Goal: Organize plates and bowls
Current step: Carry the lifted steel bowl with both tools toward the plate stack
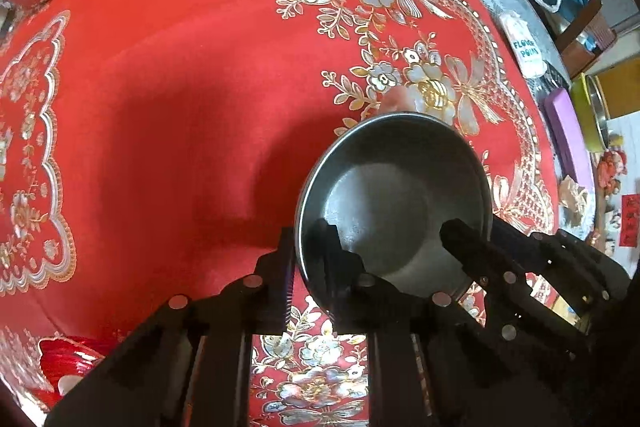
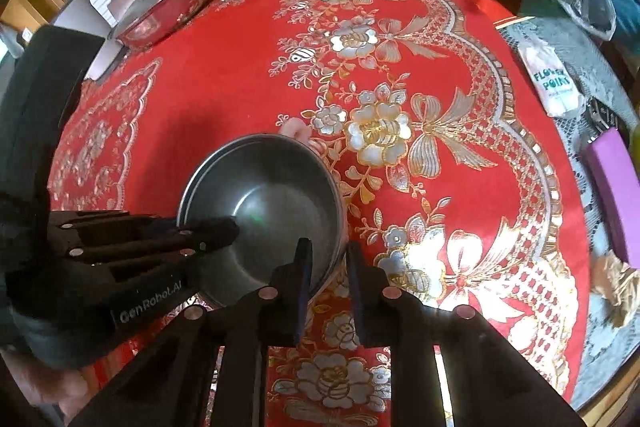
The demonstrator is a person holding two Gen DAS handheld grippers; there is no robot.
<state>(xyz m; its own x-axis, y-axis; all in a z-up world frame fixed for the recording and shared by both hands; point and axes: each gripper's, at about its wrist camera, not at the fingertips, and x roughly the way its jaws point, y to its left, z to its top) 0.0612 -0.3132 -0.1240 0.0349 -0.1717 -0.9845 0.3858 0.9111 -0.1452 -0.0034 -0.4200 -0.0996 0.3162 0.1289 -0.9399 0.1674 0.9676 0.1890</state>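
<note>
red tablecloth (image 2: pixel 224 99), both grippers pinching empty steel bowl (image 2: pixel 280 195)

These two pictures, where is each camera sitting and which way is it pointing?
Left wrist: sits on the left gripper, looks forward along its fingers and down at the steel bowl whose rim they straddle; the right gripper enters lower right.
Right wrist: sits on the right gripper, looks down at the same bowl; the left gripper enters from the left.
Shared: the bowl, the red tablecloth, the lidded pot.

Steel bowl (image 2: pixel 268 211) — rim pinched by both hand-held grippers.
</note>
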